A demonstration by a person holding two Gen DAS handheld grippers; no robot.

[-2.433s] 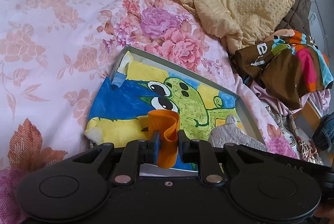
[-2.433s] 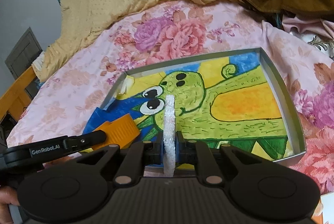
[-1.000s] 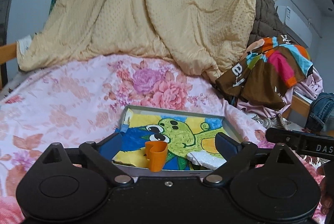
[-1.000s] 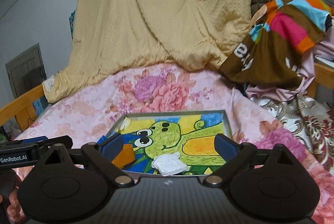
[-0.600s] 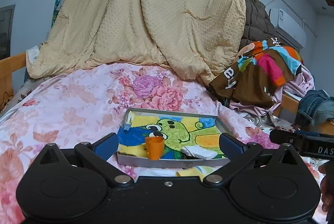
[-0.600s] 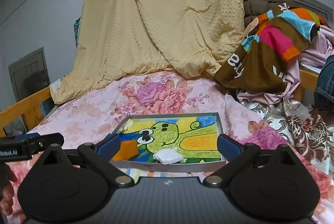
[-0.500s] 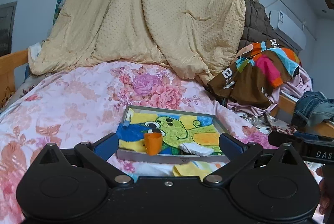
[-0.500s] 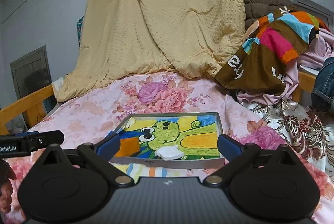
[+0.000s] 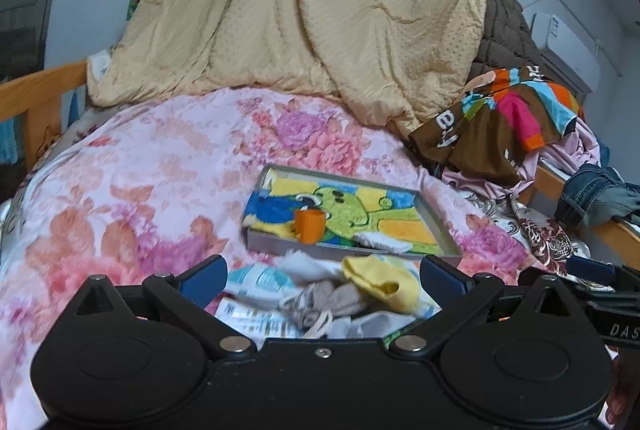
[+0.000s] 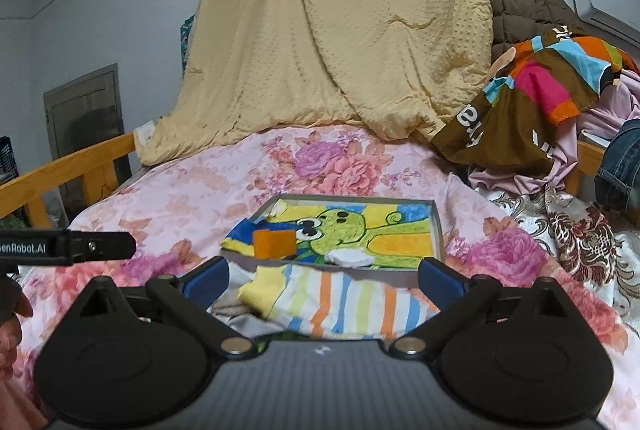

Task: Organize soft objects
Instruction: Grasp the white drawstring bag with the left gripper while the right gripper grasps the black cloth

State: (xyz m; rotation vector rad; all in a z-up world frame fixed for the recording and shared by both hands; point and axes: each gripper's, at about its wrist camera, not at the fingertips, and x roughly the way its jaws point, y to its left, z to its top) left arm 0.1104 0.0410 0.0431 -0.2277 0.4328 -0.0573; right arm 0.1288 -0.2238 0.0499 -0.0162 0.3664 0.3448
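Observation:
A grey tray (image 9: 264,242) (image 10: 340,272) lined with a cartoon-frog cloth lies on the floral bed. In it stand an orange folded strip (image 9: 309,225) (image 10: 274,242) and a white foam piece (image 9: 382,241) (image 10: 349,258). In front of the tray lies a pile of soft items: a yellow sock (image 9: 380,282), a grey sock (image 9: 324,300) and a striped cloth (image 10: 344,300). My left gripper (image 9: 322,280) is open and empty above the pile. My right gripper (image 10: 323,278) is open and empty over the striped cloth.
A yellow quilt (image 9: 312,13) hangs behind the bed. A colourful brown garment (image 9: 496,125) and jeans (image 9: 596,193) pile at the right. A wooden bed rail (image 10: 64,169) runs along the left. The pink floral sheet (image 9: 140,189) covers the bed.
Both grippers let go of the orange strip and the white foam in the tray, opened, and drew back. The pile of socks and striped cloth has come into view below them.

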